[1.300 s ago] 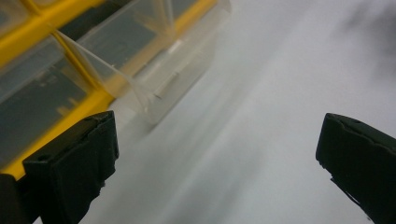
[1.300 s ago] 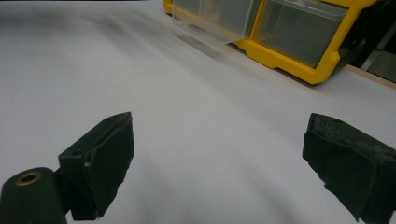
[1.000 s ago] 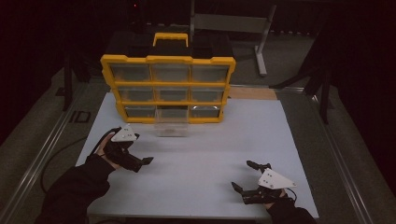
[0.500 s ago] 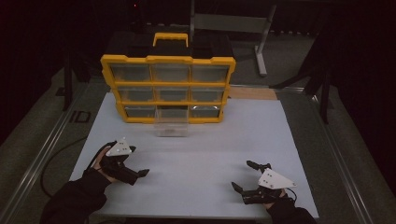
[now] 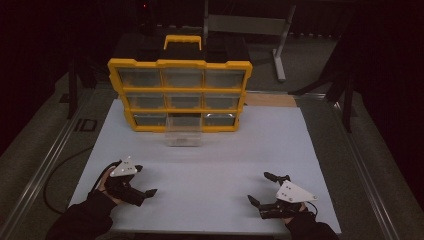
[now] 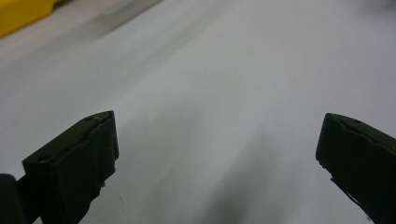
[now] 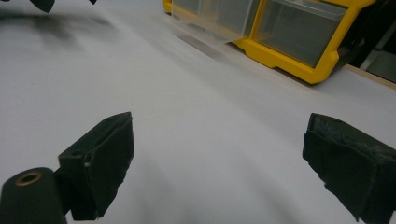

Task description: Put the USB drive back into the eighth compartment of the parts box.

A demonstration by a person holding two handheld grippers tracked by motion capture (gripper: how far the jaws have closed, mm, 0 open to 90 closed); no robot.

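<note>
Drawer [image 5: 184, 136], clear plastic, sticks out of the bottom middle slot of the yellow organizer [image 5: 180, 95] at the far side of the white table [image 5: 210, 170]; pulled partway out, front end resting on the tabletop, looks empty from the high view, contents too faint to tell for sure. Left gripper [image 5: 144, 180] sits low at the near left of the table, jaws spread wide, nothing between them; in the left gripper view just bare tabletop past the jaws and a sliver of yellow at top left. Right gripper [image 5: 262, 189] at the near right, jaws also spread wide and empty, resting at or just over the surface. Right gripper view looks across the table to the drawer [image 7: 212, 21] and the organizer's yellow corner [image 7: 322, 70], well apart from the jaws. Both grippers well apart from the drawer and from each other. Other eight drawers sit flush in their slots. Black handle frame with yellow grip on top of the organizer. Progress, my read: drawer is out of its slot but not removed and not pushed back, neither hand on it, so the work on it is mid-way at best. Left to do: one gripper must reach forward to the drawer front, then either slide it home or draw it fully free.
</note>
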